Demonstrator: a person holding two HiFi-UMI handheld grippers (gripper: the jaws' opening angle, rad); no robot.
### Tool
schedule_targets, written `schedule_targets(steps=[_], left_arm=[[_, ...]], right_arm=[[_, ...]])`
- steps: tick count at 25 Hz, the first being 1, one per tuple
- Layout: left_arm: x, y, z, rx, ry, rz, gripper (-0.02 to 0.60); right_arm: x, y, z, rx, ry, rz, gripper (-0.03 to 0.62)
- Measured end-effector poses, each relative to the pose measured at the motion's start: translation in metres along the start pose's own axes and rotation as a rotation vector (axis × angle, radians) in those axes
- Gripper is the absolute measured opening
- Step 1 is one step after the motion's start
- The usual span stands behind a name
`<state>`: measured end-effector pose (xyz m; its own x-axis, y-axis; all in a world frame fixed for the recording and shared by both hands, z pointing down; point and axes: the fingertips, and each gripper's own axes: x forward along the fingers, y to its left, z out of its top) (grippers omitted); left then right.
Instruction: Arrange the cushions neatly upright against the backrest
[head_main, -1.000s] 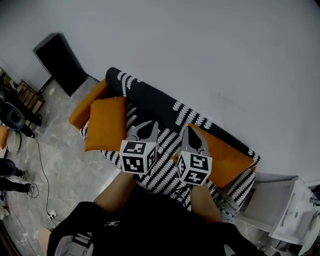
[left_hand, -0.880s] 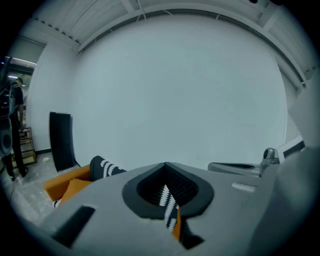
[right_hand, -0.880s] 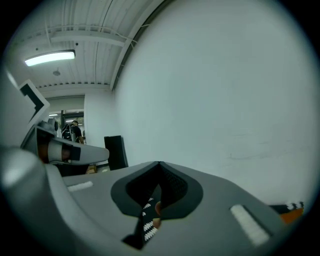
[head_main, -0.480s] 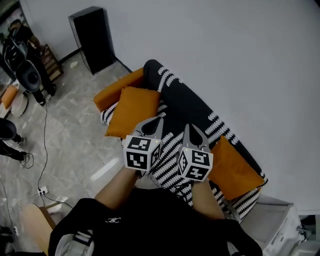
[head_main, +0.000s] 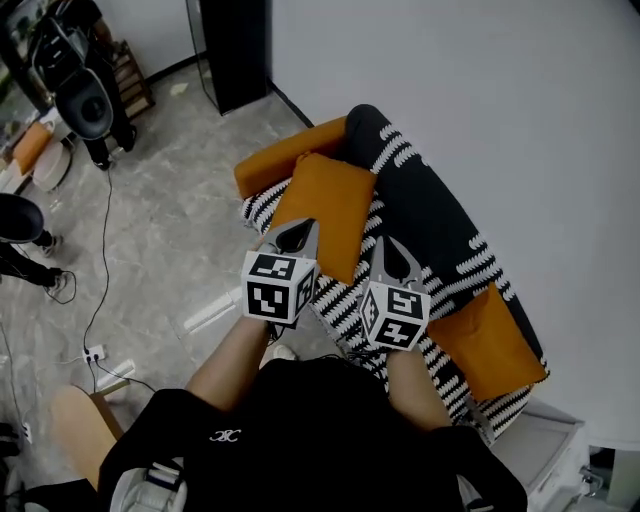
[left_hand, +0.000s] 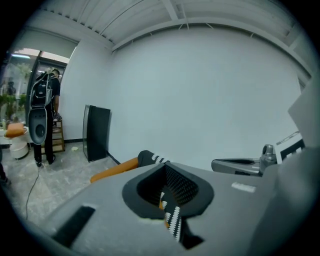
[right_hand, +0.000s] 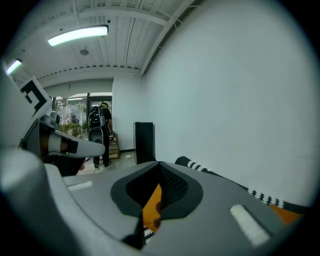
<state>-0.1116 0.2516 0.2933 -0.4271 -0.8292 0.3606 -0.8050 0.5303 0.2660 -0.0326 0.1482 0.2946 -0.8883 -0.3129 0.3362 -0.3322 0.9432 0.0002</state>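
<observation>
Low over the striped seat of the sofa (head_main: 336, 303), the left tongs (head_main: 300, 228) and right tongs (head_main: 388, 248) both have their jaws pressed together on nothing. Just ahead of the left pair, which is the nearer, an orange cushion (head_main: 330, 205) lies slumped, its long axis running from the seat edge towards the dark backrest (head_main: 430, 215). A second cushion (head_main: 490, 340) lies flat at the sofa's right end.

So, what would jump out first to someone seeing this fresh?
A black-and-white patterned sofa along the white wall, with a bright orange cushion at its left end and a second orange cushion at its right end. The left gripper and right gripper hover side by side over the seat's front edge, both shut and empty.
</observation>
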Motion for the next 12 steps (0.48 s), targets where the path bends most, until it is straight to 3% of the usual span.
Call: schedule_targets(steps=[7,12], left_arm=[[-0.005,0.049,-0.010,-0.034,0.030,0.043,0.008],[0.009,0.075,-0.013,-0.013,0.067,0.058,0.008]], right_arm=[[0.034,0.031,-0.006,-0.015,0.038,0.026,0.008],[0.070,0.033,-0.012,0.022,0.058,0.022,0.008]])
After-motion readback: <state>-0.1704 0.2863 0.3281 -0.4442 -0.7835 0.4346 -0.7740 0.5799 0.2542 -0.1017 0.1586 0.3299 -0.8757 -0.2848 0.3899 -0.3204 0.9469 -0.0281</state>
